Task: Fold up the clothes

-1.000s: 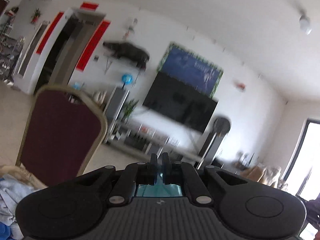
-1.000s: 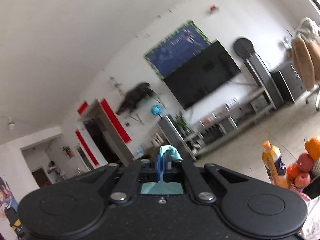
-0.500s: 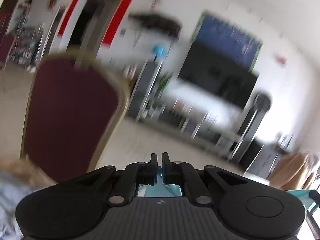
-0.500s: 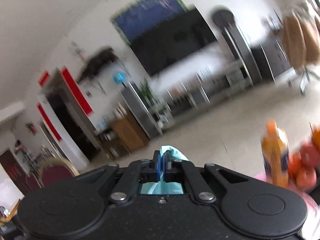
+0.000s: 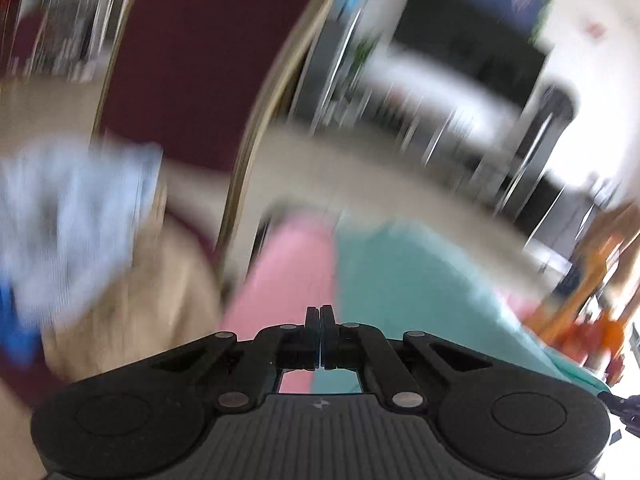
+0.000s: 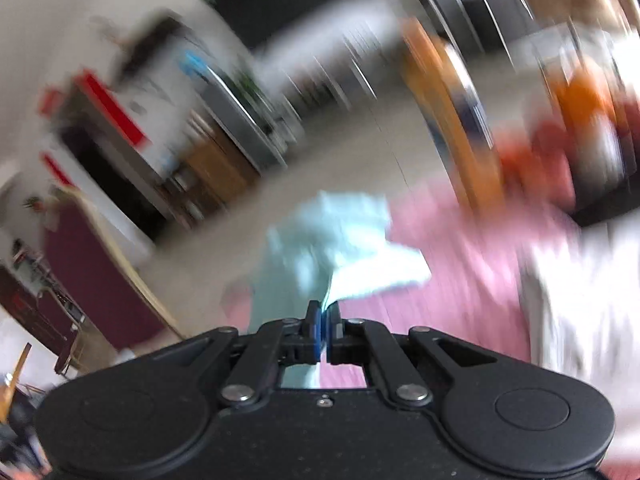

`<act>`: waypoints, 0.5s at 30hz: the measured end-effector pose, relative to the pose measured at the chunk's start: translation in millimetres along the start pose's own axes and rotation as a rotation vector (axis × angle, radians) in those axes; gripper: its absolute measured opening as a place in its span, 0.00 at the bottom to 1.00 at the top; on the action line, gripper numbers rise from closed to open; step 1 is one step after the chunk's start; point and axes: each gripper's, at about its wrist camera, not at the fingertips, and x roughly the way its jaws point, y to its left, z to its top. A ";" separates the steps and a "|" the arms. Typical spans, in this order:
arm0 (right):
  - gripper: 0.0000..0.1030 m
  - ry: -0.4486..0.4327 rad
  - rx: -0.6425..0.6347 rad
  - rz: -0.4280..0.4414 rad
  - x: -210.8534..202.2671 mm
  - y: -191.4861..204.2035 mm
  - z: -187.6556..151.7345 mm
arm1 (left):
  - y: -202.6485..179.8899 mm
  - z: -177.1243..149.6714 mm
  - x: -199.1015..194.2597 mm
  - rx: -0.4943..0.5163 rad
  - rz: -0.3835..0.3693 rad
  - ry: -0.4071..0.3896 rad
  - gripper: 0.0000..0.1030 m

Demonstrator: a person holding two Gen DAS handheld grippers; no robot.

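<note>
Pink cloth covers the bench (image 5: 288,264), blurred. Both hand-held grippers, left (image 5: 320,316) and right (image 6: 323,312), are pressed together, each pinching the teal garment (image 5: 408,280), which hangs between them above the bench. A maroon chair (image 5: 200,52) stands behind.

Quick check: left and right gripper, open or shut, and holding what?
Left gripper: shut; teal cloth garment lies at its tips, grip itself not visible.
Right gripper: shut on the same teal cloth garment.
</note>
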 end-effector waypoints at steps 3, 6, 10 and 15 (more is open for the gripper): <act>0.02 0.118 0.085 -0.088 40.2 -44.0 -29.9 | 18.0 -39.4 42.1 -0.022 0.052 0.166 0.00; 0.02 0.146 0.130 -0.148 56.5 -74.1 -45.6 | 22.9 -57.7 70.8 -0.047 0.027 0.301 0.08; 0.02 0.175 0.190 -0.156 66.3 -93.4 -56.2 | 17.5 -65.7 90.4 -0.123 -0.009 0.338 0.32; 0.03 0.191 0.169 -0.148 71.0 -89.0 -52.0 | 14.1 -66.1 98.0 -0.199 0.003 0.311 0.36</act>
